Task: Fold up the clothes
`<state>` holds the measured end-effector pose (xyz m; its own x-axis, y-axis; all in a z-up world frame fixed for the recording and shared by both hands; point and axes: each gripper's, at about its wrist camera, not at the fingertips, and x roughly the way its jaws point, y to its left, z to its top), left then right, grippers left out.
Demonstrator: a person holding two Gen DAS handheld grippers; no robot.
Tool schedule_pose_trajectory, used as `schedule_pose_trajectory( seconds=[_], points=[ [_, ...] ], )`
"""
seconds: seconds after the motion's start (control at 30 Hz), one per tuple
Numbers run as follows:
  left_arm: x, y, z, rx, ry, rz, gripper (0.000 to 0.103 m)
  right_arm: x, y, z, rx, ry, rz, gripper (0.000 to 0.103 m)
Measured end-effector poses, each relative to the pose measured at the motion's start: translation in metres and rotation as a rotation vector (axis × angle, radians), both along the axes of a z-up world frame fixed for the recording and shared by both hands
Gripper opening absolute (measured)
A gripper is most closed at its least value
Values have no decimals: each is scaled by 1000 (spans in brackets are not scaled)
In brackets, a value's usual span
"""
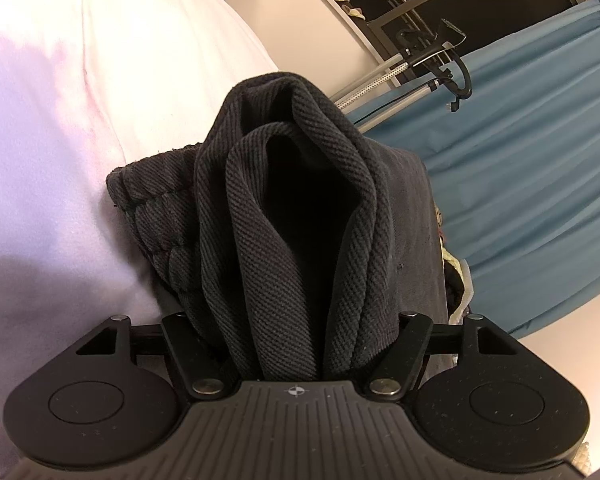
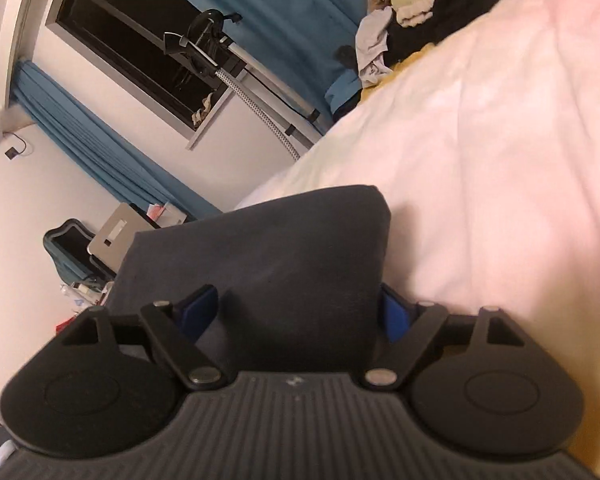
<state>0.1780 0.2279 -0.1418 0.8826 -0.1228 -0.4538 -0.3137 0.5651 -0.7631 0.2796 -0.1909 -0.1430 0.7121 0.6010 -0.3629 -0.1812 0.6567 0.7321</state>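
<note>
garment on bed | laundry pile at far edge

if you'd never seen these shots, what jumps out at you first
In the left wrist view, a bunched black ribbed garment fills the middle, rising from between the left gripper's jaws against pale pink bedding. In the right wrist view, a flat dark grey cloth lies between the right gripper's blue pads, with a pile of mixed clothes at the bed's far end.
</note>
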Motion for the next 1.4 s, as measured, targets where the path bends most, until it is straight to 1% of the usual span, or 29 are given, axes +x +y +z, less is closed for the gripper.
schedule_pose_trajectory(
  seconds=[0.03, 0.07, 0.1, 0.13, 0.2, 0.23, 0.3, 0.33, 0.4, 0.5, 0.57, 0.63, 0.7, 0.8, 0.9, 1.0, 1.1, 1.17, 1.23, 1.33, 1.4],
  points=[
    [0, 0, -1, 4, -6, 2, 72, -1, 2, 1, -10, -9, -5, 61],
    [1, -1, -1, 9, -11, 3, 71, -4, 2, 2, -21, -25, -17, 50],
    [0, -2, 0, 20, -15, 5, 68, -7, 2, 4, -20, -46, -26, 37],
    [0, -3, 1, 30, -19, 8, 66, -11, 1, 8, -13, -64, -34, 33],
    [-2, -6, 5, 50, -25, 15, 57, -16, 3, 17, -21, -90, -42, 26],
    [-3, -7, 7, 59, -33, 19, 54, -18, 5, 22, -31, -105, -44, 24],
    [-6, -10, 12, 83, -60, 28, 44, -23, 10, 37, -65, -154, -40, 22],
    [-8, -11, 15, 97, -72, 29, 43, -27, 13, 45, -83, -180, -38, 22],
    [-12, -14, 23, 96, -89, 30, 37, -38, 17, 67, -114, -235, -30, 20],
    [-23, -18, 39, 90, -138, 22, 35, -54, 20, 103, -147, -315, -22, 20],
    [-33, -23, 53, 71, -176, 17, 35, -68, 15, 126, -152, -362, -25, 20],
    [-38, -32, 69, 63, -206, 8, 35, -79, 6, 146, -148, -392, -36, 19],
    [-42, -45, 87, 67, -236, -2, 35, -89, -10, 165, -144, -402, -53, 20],
    [-42, -70, 117, 74, -264, -36, 35, -107, -43, 194, -141, -427, -84, 19],
    [-39, -105, 152, 96, -288, -90, 35, -124, -84, 222, -127, -438, -134, 20],
    [-35, -152, 184, 122, -320, -154, 35, -142, -137, 244, -105, -441, -196, 20],
    [-25, -204, 204, 141, -347, -224, 35, -160, -195, 259, -105, -451, -260, 20],
    [-15, -245, 206, 140, -356, -278, 35, -173, -237, 265, -108, -451, -305, 20],
    [-5, -286, 204, 142, -362, -334, 35, -185, -278, 264, -122, -443, -350, 20],
    [15, -349, 182, 125, -351, -421, 35, -200, -336, 251, -160, -413, -412, 20],
    [31, -384, 163, 112, -325, -475, 35, -207, -370, 234, -184, -375, -443, 20]
  ],
)
